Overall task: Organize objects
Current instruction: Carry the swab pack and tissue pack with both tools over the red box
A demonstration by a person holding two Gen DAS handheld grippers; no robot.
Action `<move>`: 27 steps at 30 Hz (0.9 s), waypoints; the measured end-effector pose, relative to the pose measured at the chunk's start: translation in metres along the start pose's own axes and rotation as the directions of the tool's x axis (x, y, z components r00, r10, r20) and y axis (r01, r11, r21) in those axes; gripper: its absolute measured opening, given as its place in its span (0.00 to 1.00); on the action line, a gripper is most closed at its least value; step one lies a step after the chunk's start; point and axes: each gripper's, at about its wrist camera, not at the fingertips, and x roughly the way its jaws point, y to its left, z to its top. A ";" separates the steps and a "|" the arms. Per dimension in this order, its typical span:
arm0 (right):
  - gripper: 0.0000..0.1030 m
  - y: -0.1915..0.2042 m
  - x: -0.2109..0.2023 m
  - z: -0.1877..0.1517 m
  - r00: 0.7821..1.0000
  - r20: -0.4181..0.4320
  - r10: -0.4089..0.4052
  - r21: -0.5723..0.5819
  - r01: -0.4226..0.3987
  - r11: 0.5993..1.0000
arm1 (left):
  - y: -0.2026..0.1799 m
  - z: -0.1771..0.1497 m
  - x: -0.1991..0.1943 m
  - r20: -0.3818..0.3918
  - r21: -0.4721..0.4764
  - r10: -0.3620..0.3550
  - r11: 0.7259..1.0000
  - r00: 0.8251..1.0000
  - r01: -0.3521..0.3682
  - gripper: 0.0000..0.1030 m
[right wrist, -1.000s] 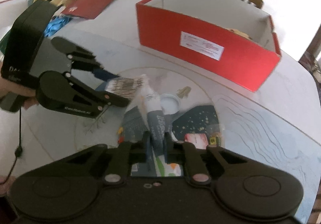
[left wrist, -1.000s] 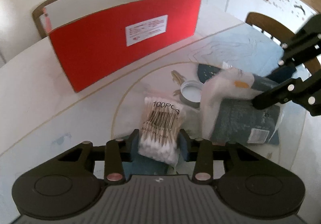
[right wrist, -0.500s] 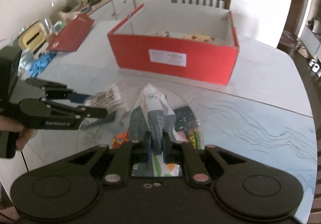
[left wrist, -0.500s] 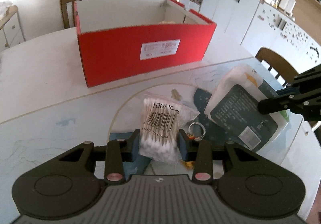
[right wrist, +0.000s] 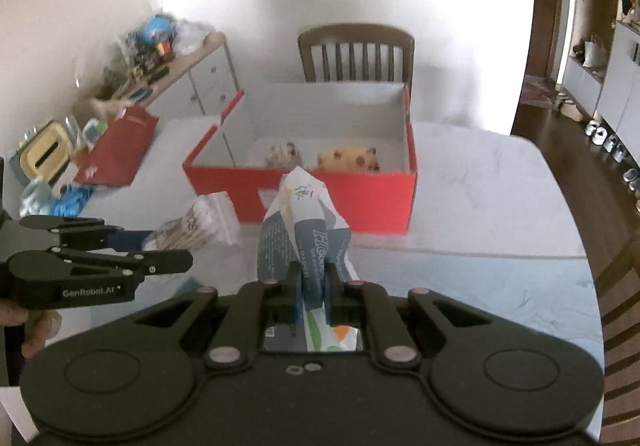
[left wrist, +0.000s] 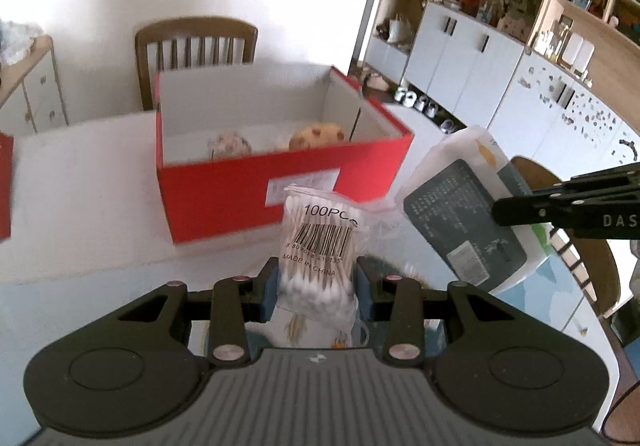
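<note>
The left gripper [left wrist: 316, 280] is clamping a clear bag of cotton swabs [left wrist: 318, 246] between its two blue-padded fingers, holding it upright above the table [left wrist: 88, 198]; the bag is showing a barcode and the print "100PCS" and "MADE IN CHINA". The right gripper [right wrist: 313, 286] is pinching a soft pack of paper tissues [right wrist: 306, 224], dark blue and white with some green and orange at its lower end, and the pack is standing up out of its closed fingers. Seen from the left wrist, the same tissue pack [left wrist: 468, 214] is hanging tilted in the air to the right of the swab bag, near it but apart. Beyond both grippers, an open red cardboard box [right wrist: 360, 202] with a white inside is sitting on the pale table, a white label on its near wall. Two plush toys are lying on the box floor against the near wall: a mottled grey-brown one [right wrist: 282, 154] and an orange spotted one [right wrist: 348, 160] just beside it. A wooden chair [right wrist: 356, 54] is standing behind the box. The red box lid [right wrist: 120, 148] is lying on the table to the left, well apart from the box.
</note>
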 end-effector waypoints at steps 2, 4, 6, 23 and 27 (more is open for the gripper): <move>0.09 -0.001 -0.001 0.008 1.000 0.015 -0.003 0.004 0.003 1.000 | -0.002 0.011 -0.004 0.018 0.008 0.003 1.000 1.000 -0.003 0.36; 0.09 -0.002 -0.002 0.016 1.000 0.030 -0.006 0.010 0.006 1.000 | -0.002 0.024 -0.006 0.034 0.011 0.007 1.000 0.999 -0.007 0.36; 0.09 -0.003 -0.003 0.024 0.999 0.046 -0.010 0.016 0.009 1.000 | -0.002 0.035 -0.009 0.053 0.018 0.016 1.000 0.998 -0.017 0.36; 0.09 0.000 0.032 0.088 0.993 0.098 -0.060 0.063 0.054 0.997 | 0.021 0.103 0.018 0.064 0.039 0.070 0.997 0.996 -0.073 0.37; 0.09 0.001 0.048 0.099 0.993 0.089 -0.079 0.070 0.073 0.995 | 0.028 0.115 0.032 0.059 0.056 0.090 0.994 0.994 -0.093 0.37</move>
